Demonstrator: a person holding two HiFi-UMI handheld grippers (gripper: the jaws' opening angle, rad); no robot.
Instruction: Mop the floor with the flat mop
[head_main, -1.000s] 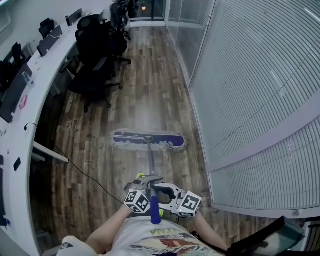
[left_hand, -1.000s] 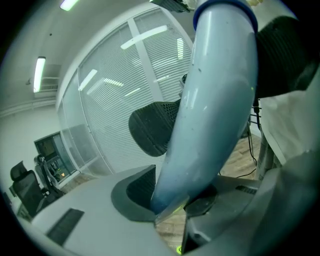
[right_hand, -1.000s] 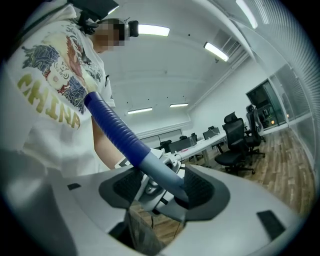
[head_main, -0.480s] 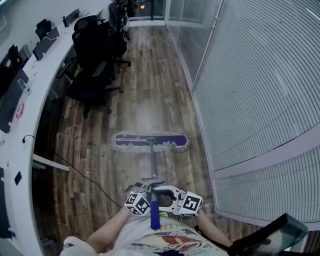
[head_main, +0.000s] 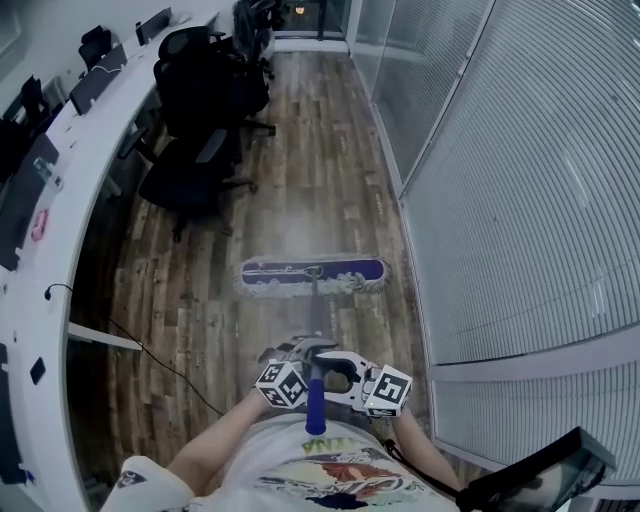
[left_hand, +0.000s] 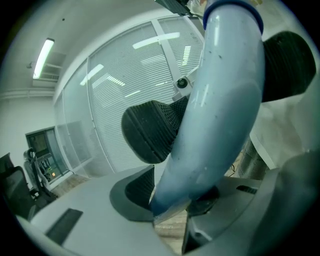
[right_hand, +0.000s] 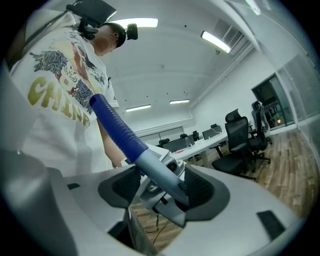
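Mop head (head_main: 313, 273) and person have advanced along the floor (head_main: 300, 150), and the chairs (head_main: 195, 170) now sit closer. The head lies flat on the boards, with its right end near the glass wall (head_main: 500, 200). Left tongs (head_main: 300, 352) and right tongs (head_main: 338, 372) meet on the handle (head_main: 315, 315) at the waist.

Left gripper view: the tongs have just been easing apart, but the handle (left_hand: 215, 100) sits between them with one pad (left_hand: 147, 130) against it.

Right gripper view: the tongs clasp the handle (right_hand: 150, 160) below its blue grip (right_hand: 112, 125).

A slacker left hold could let the handle twist and swing the head into the wall.
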